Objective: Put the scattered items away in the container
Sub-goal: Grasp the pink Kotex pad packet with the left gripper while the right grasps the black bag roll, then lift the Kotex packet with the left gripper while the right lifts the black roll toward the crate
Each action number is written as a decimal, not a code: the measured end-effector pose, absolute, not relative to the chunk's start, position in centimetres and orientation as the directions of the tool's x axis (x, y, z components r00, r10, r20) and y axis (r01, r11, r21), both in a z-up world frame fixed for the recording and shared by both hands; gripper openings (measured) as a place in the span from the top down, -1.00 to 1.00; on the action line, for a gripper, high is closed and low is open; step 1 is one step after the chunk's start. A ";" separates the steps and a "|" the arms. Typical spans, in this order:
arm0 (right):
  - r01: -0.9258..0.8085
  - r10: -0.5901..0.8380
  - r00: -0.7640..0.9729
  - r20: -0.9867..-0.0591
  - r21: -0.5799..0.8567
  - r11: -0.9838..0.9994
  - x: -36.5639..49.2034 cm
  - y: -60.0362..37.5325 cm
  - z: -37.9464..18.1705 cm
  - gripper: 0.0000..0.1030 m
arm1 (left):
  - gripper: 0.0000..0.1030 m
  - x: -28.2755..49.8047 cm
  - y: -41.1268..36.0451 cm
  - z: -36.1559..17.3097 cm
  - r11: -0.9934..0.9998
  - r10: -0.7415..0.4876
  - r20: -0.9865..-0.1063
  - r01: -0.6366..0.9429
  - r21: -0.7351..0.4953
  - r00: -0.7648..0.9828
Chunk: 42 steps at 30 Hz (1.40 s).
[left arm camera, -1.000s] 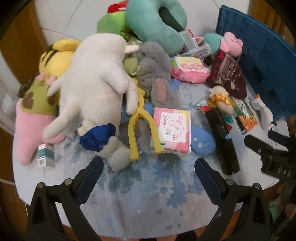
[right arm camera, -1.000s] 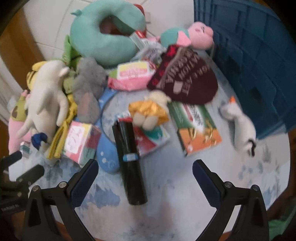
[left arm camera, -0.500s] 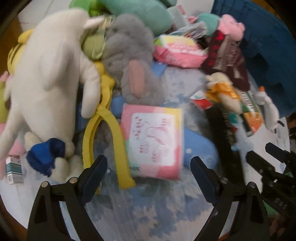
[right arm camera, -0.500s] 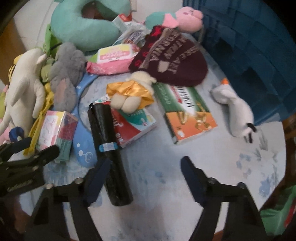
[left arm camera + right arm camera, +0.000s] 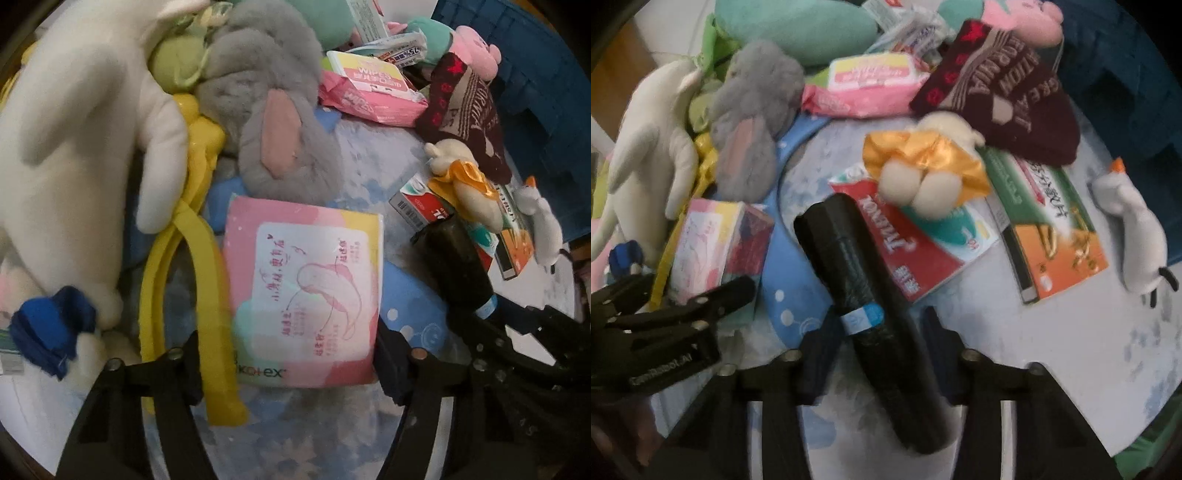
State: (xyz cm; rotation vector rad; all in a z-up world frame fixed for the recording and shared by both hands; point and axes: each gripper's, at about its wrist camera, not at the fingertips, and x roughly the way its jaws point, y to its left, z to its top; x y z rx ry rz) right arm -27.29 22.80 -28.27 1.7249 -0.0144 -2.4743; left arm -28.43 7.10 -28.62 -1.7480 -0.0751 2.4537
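1. The blue container (image 5: 1126, 74) is seen far right on the desk (image 5: 1052, 350).
2. The pink pack (image 5: 306, 291) is framed by the spread left gripper (image 5: 288, 365).
3. The black roll (image 5: 871, 306), long axis near-to-far, is straddled by the right gripper (image 5: 879, 354), not yet clenched.

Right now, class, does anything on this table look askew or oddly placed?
Yes. The grey plush lies slumped over the top edge of the pink Kotex pack, and a small cream plush in a gold wrap sits on the red box. The items are heaped, not in the blue crate.
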 end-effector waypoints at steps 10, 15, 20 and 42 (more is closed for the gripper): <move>0.091 -0.131 -0.358 -0.924 0.105 -0.990 -26.9 22.9 -28.4 0.18 | -0.31 -27.5 7.4 -28.3 -0.992 0.111 -0.932 -0.092 -0.084 -0.345; 0.091 -0.123 -0.363 -0.924 0.097 -0.991 -26.5 22.3 -28.3 0.22 | -0.29 -26.3 7.3 -27.6 -0.992 0.109 -0.930 -0.096 -0.080 -0.352; 0.083 -0.129 -0.366 -0.922 0.105 -0.991 -25.8 22.3 -28.3 0.25 | -0.29 -25.1 7.2 -26.9 -0.992 0.107 -0.927 -0.101 -0.076 -0.358; 0.076 -0.149 -0.484 -0.863 0.128 -0.989 -25.7 23.9 -20.7 0.65 | -0.29 -25.3 8.8 -19.2 -0.989 0.113 -0.864 -0.141 -0.049 -0.490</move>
